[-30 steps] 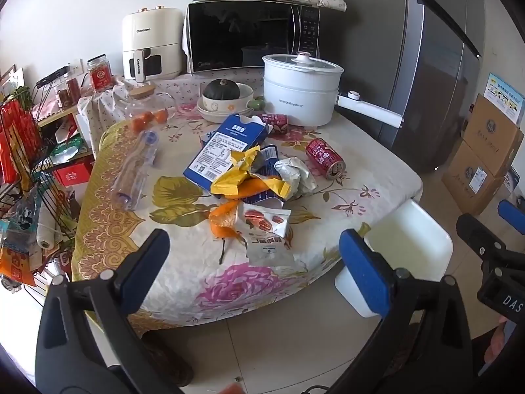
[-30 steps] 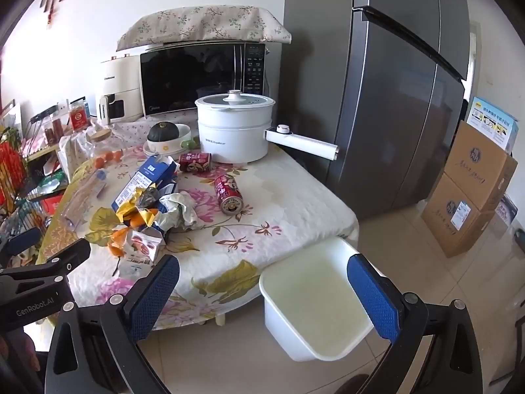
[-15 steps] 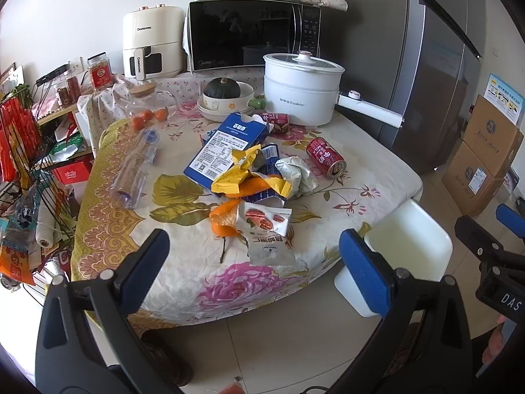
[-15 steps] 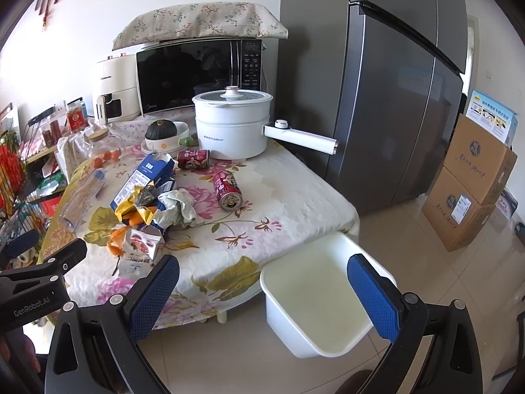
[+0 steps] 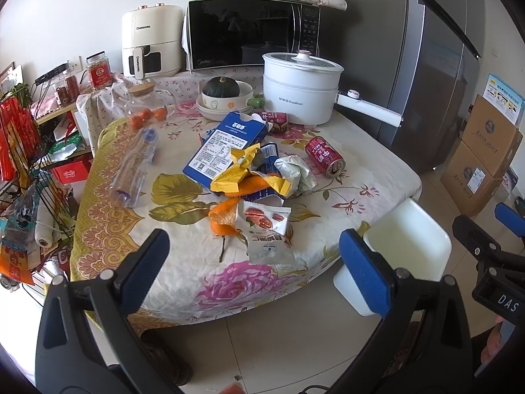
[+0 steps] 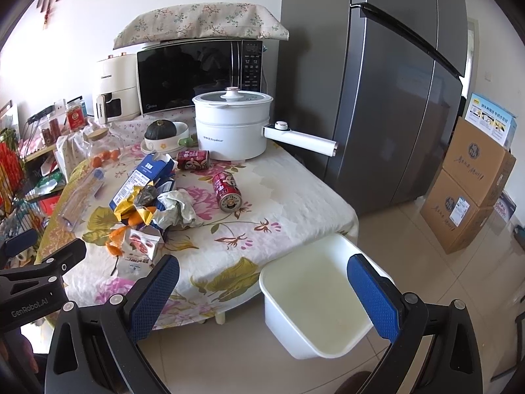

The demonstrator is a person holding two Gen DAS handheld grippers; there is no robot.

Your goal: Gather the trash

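Left tool [image 5: 254, 264]: jaws spread wide, holding nothing, poised above the floor at the near edge of the desk [image 5: 377, 170]. Right tool [image 6: 262, 290]: jaws likewise wide apart and empty, poised over the floor with the white bin [image 6: 315, 298] between its fingers in that view.

The white bin stands on the floor at the near right corner of the desk, touching or just beside the hanging cloth; nothing shows inside it.

Trash lies in a cluster on the floral cloth, left of desk centre:
- Nearest the edge: a white sachet [image 5: 269, 248], with a nut snack packet [image 5: 266, 217] overlapping its far end.
- Just left of these: orange peel [image 5: 224, 218].
- Behind them: a yellow wrapper [image 5: 249, 172] resting on a flattened blue carton [image 5: 226, 144], and a crumpled silver-white wrapper [image 5: 297, 174] to the right.
- Right of the cluster, apart from it: a red can [image 5: 325, 157] on its side.
- Left of the cluster: a clear plastic bottle [image 5: 134, 167] on its side.
- Farther back, beside the carton: a second red can [image 6: 193, 159], also on its side.

At the far end stand a white electric pot [image 5: 300, 90], a bowl holding a dark squash [image 5: 221, 87], and a glass jar [image 5: 144, 108]. Behind these are a microwave [image 5: 249, 36] and an air fryer [image 5: 151, 41]. A grey refrigerator [image 6: 393, 82] stands at the far right, with cardboard boxes [image 6: 469, 184] on the floor to its right.
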